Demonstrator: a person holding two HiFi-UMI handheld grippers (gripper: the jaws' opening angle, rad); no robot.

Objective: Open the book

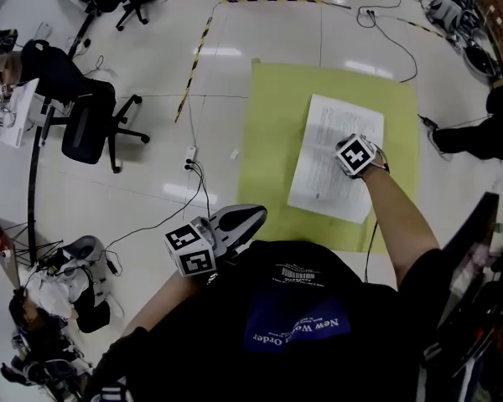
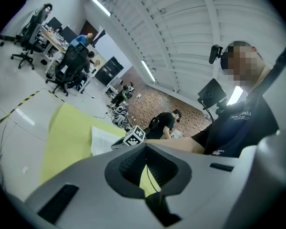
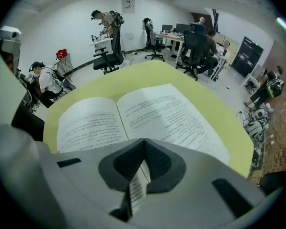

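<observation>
Book (image 1: 323, 145) lies flat and open on the yellow-green mat (image 1: 268, 124) on the floor, two printed pages showing with the spine running up the middle, so the opening itself looks essentially done. Right gripper (image 1: 355, 156) points down over the book's near edge with its jaws clenched, and a thin printed page (image 3: 137, 190) appears pinched between them. Probably one leaf is mid-turn or about to be laid down. What is left: letting go of that page and pulling clear. Left gripper (image 1: 256, 216) hangs near the person's body, well apart from the book, jaws pressed together with nothing between them.
</observation>
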